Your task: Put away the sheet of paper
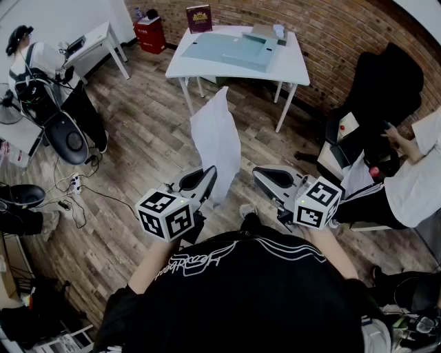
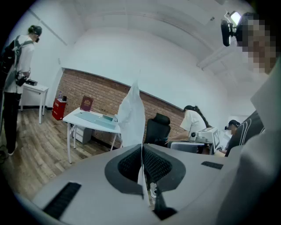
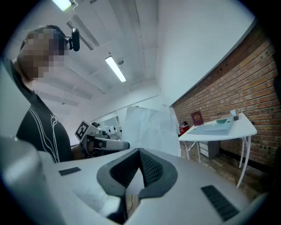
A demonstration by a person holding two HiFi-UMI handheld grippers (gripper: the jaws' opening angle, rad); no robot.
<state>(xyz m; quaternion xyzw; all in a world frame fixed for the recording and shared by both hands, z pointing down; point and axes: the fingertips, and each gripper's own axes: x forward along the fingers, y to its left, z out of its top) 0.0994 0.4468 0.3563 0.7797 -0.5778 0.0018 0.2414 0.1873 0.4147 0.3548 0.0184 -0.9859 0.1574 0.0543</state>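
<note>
A white sheet of paper [image 1: 216, 140] stands upright in the air, pinched at its lower edge by my left gripper [image 1: 205, 176], which is shut on it. In the left gripper view the sheet [image 2: 131, 115] rises from between the closed pads of that gripper [image 2: 141, 148]. My right gripper [image 1: 260, 174] hovers just right of the sheet, apart from it. Its tips [image 3: 139, 152] meet with nothing between them, and the paper [image 3: 151, 131] shows beyond them. Farther ahead a white table [image 1: 289, 65] carries a pale blue folder [image 1: 231, 49].
A dark red book [image 1: 199, 18] stands at the table's back edge, with a red box [image 1: 149, 34] on the floor beside the table. A black office chair [image 1: 379, 86] and a seated person [image 1: 413, 176] are at the right. Another person [image 1: 27, 62], a desk and floor cables [image 1: 74, 186] are at the left.
</note>
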